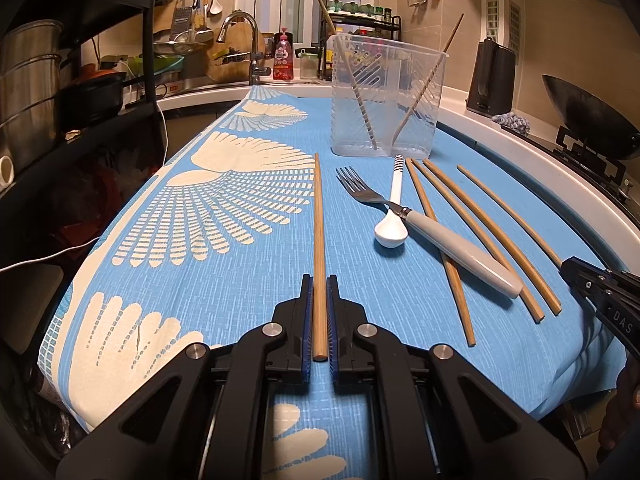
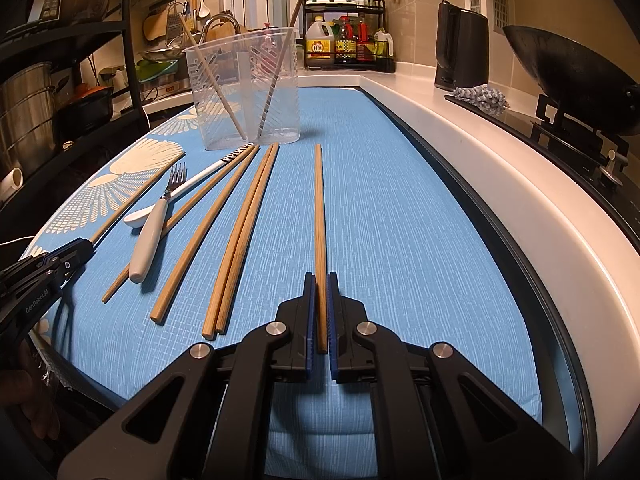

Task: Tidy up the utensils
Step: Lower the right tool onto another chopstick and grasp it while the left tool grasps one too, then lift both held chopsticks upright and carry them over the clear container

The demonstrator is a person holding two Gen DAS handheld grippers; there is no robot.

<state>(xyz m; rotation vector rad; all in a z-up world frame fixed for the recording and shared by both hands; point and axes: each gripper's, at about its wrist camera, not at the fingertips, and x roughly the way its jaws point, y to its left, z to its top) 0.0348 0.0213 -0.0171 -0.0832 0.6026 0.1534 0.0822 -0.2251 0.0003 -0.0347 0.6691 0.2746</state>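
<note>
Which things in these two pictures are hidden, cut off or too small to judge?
- Left wrist view: the right gripper is cut off by the frame's right edge, so its jaws do not show.
- Right wrist view: the spoon bowl is partly hidden behind the fork handle.
- Right wrist view: the sauce bottles have labels too small to read.
- Both views: whether each gripped chopstick is lifted off the blue cloth cannot be told.

Left gripper (image 1: 319, 280) low over the near left of the cloth, fingers pointing far, blue pads (image 1: 306, 316) closed on a chopstick (image 1: 319, 240) lying lengthwise between them. Right gripper (image 2: 320, 276) low at near right, same pose, pads (image 2: 331, 312) pinching another chopstick (image 2: 319, 208). Both grippers level, side by side, well apart. Each one's tip shows at the edge of the other's view.
</note>
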